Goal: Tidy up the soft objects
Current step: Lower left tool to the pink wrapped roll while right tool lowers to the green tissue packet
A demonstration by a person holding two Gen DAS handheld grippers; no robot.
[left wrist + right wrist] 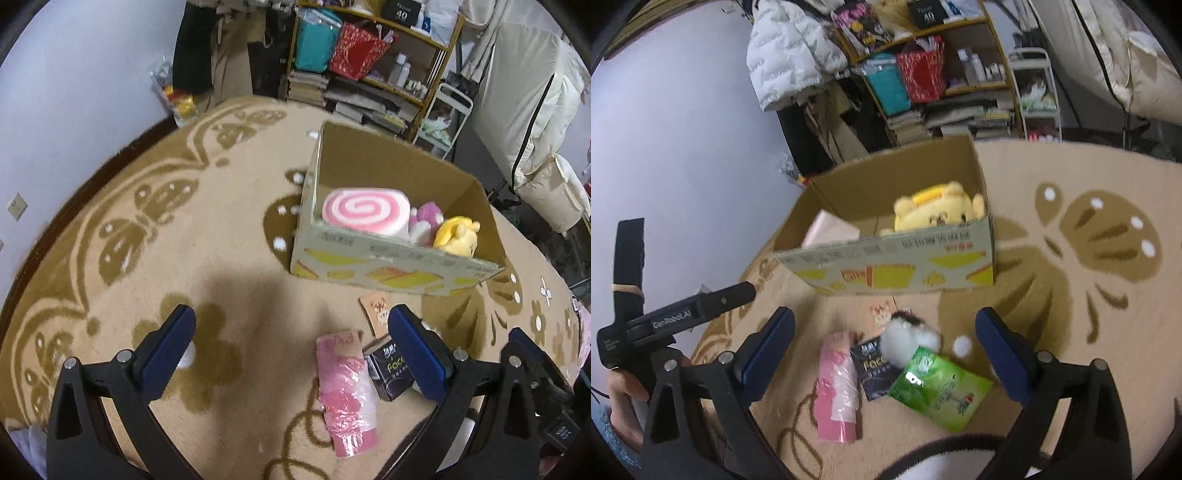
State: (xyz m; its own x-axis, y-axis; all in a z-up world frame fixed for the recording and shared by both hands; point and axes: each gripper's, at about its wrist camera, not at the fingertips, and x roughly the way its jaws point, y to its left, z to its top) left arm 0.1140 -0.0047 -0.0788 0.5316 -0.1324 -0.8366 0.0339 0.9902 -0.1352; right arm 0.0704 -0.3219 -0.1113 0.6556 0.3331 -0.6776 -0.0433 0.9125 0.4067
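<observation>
An open cardboard box (391, 271) stands on the carpet. It holds a pink swirl roll cushion (364, 214), a pink-and-white plush (424, 221) and a yellow bear plush (938, 214). In front of the box lie a white fluffy plush (910, 338), a white pompom (962, 345), a pink plastic-wrapped pack (836, 387), a black packet (871, 369) and a green packet (940, 387). My left gripper (291, 315) is open and empty above the pink pack (347, 391). My right gripper (885, 317) is open and empty, hovering over the small pile.
A beige carpet with brown butterfly patterns (147, 221) covers the floor. Behind the box are cluttered shelves (369, 55), hanging coats (790, 55) and a lilac wall (92, 74). A small card (376, 310) lies near the box. A hand (624, 384) holds the left gripper.
</observation>
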